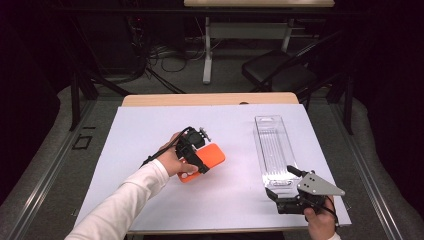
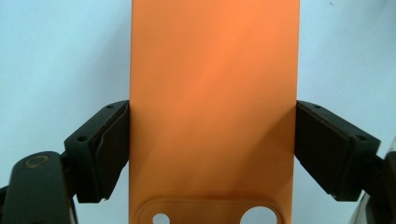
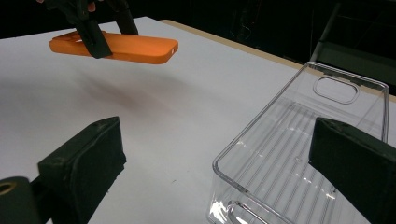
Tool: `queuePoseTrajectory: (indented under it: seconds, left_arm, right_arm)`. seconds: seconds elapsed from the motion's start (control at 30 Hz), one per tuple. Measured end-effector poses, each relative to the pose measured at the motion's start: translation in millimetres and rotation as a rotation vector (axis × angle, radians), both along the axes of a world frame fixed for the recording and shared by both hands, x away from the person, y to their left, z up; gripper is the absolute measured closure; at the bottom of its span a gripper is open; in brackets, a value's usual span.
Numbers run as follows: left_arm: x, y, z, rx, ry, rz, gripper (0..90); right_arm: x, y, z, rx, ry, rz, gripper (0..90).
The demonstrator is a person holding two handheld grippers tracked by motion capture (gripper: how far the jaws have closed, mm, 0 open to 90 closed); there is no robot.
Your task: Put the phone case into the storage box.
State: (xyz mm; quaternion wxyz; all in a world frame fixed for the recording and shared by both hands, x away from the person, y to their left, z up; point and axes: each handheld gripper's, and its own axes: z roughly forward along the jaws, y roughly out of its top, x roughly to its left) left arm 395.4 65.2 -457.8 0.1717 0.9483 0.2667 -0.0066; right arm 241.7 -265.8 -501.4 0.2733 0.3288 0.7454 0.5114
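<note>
In the high view, the left hand-held gripper [image 1: 196, 156] was clamped across an orange phone case [image 1: 202, 162], which was near the middle of the white tabletop [image 1: 150, 125], while the right hand-held gripper [image 1: 282, 187] sat at the near end of a long clear plastic tray [image 1: 272, 150], well apart from the case. In the left gripper view, both black pads pressed flat against the long edges of the case [image 2: 212, 102], jaws spread wide to span it, the camera cut-out nearest the lens. In the right gripper view, the case [image 3: 116, 46] hung clear of the tabletop above its shadow, so the step in hand looked like the carry; the right jaws stood open with nothing between them, one on each side of the tray's near corner. The tray [image 3: 299, 140] was empty. The next move probably called for bringing the case over the tray, lining it up lengthwise with the narrow trough.
</note>
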Motion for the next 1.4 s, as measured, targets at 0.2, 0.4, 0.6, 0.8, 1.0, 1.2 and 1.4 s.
queuePoseTrajectory:
  seconds: [0.2, 0.4, 0.6, 0.8, 1.0, 1.2, 1.4]
  left_arm:
    - [-5.5, 4.2, 7.8, -0.02, -0.003, 0.018, 16.0]
    - [-9.5, 10.8, 14.8, -0.017, -0.002, 0.026, 16.0]
    - [-13.0, 16.8, 22.5, -0.02, -0.007, 0.029, 16.0]
    - [-16.8, 20.2, 25.6, -0.02, -0.014, 0.028, 16.0]
    - [-20.5, 20.5, 25.8, -0.005, -0.01, 0.025, 16.0]
    - [-24.0, 21.2, 28.9, -0.005, -0.007, 0.022, 16.0]
    - [-25.7, 22.1, 30.8, -0.012, -0.008, 0.028, 16.0]
  right_arm:
    - [0.8, 2.0, 1.8, -0.01, 0.007, -0.002, 3.0]
    - [2.2, 6.0, 4.0, -0.03, 0.009, 0.009, 2.3]
    - [4.2, 13.3, 4.9, -0.052, 0.026, 0.024, 1.0]
    - [6.1, 20.3, 9.4, -0.079, 0.031, 0.046, 0.0]
    - [13.6, 27.7, 14.4, -0.079, 0.077, 0.068, 0.0]
    - [21.5, 43.6, 20.6, -0.108, 0.088, 0.087, 0.0]
    - [30.2, 59.0, 31.4, -0.142, 0.083, 0.118, 2.1]
